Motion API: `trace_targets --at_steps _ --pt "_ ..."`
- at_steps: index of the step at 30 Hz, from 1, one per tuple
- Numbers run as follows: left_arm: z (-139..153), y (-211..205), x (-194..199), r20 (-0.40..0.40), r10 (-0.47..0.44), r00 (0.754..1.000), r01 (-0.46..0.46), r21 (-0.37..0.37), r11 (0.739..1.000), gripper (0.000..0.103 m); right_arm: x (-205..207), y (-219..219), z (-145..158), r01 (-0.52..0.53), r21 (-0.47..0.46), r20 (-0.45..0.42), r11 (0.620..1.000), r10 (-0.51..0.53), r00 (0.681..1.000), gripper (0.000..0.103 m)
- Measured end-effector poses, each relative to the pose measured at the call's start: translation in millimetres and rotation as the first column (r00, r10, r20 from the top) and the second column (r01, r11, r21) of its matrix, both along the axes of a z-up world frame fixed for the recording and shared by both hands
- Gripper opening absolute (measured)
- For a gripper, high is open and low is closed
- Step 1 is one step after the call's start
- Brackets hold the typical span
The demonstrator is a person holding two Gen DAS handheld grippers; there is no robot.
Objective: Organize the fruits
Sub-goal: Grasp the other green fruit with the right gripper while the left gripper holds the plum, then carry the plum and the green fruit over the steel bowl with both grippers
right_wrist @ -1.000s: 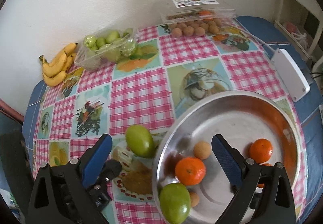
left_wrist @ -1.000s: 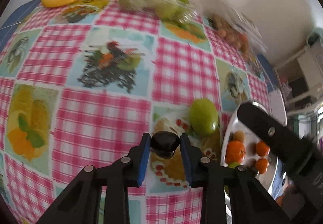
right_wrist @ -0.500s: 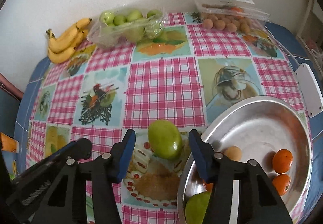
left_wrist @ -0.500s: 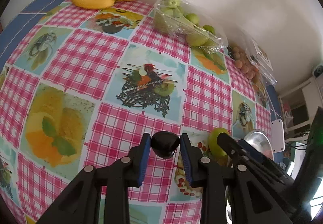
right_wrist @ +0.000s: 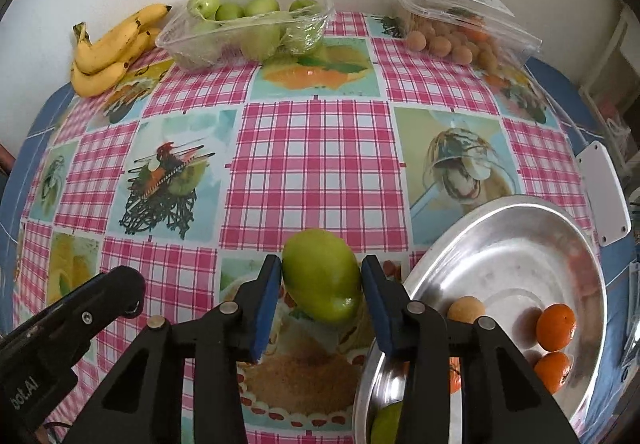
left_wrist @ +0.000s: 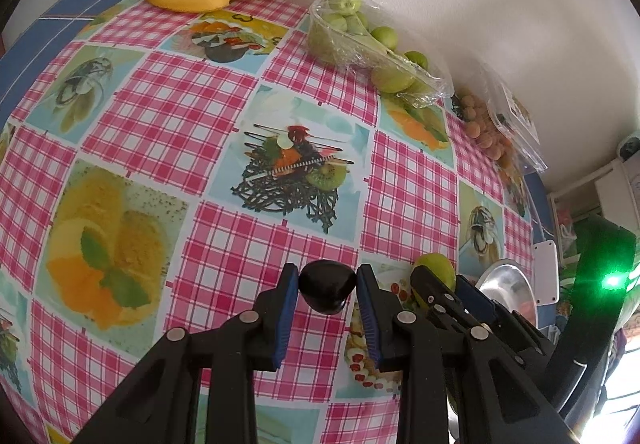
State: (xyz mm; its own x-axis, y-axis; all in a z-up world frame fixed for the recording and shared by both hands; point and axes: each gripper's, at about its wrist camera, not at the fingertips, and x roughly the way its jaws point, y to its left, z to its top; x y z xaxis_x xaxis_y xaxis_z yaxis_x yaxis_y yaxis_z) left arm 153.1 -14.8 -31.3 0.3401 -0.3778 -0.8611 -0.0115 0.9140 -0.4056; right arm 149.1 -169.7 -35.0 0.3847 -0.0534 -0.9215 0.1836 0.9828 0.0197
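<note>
My left gripper point(left_wrist: 327, 286) is shut on a dark, almost black fruit point(left_wrist: 326, 290) and holds it above the checked tablecloth. My right gripper point(right_wrist: 320, 284) has its fingers on both sides of a green mango point(right_wrist: 322, 276) that lies on the cloth beside the metal bowl point(right_wrist: 520, 228); the pads look to touch it. The bowl holds oranges point(right_wrist: 556, 326), a small brown fruit point(right_wrist: 466, 310) and a green fruit point(right_wrist: 386, 424) partly hidden behind my right finger. In the left wrist view the mango point(left_wrist: 434, 268) and the bowl point(left_wrist: 506, 284) show behind the right gripper.
Bananas point(right_wrist: 112, 48) lie at the far left by the wall. A clear tray of green apples point(right_wrist: 248, 28) and a clear box of small brown fruits point(right_wrist: 460, 28) stand along the back. A white flat device point(right_wrist: 604, 192) lies at the right edge.
My right gripper has swung left from over the bowl to the mango and closed in around it. My left gripper has moved back and left with the dark fruit.
</note>
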Motion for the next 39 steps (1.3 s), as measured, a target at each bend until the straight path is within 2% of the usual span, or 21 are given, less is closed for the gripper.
trace_targets --at_steps 21,29,39 --pt "31.9 5.5 -12.7 0.058 0.013 0.998 -0.013 -0.004 1.0 0.032 -16.4 7.1 42.0 -0.005 0.038 0.065 0.999 0.002 0.998 0.043" --pt "47.8 -1.2 -23.3 0.086 -0.004 0.996 0.004 0.003 1.0 0.032 -34.7 -5.8 53.8 0.026 0.066 0.082 0.997 -0.032 0.996 0.043" --pt "60.1 -57.1 -44.9 0.119 -0.167 0.979 0.165 0.03 0.986 0.032 -67.6 -69.5 62.0 0.164 0.079 0.079 0.983 -0.17 0.982 0.043"
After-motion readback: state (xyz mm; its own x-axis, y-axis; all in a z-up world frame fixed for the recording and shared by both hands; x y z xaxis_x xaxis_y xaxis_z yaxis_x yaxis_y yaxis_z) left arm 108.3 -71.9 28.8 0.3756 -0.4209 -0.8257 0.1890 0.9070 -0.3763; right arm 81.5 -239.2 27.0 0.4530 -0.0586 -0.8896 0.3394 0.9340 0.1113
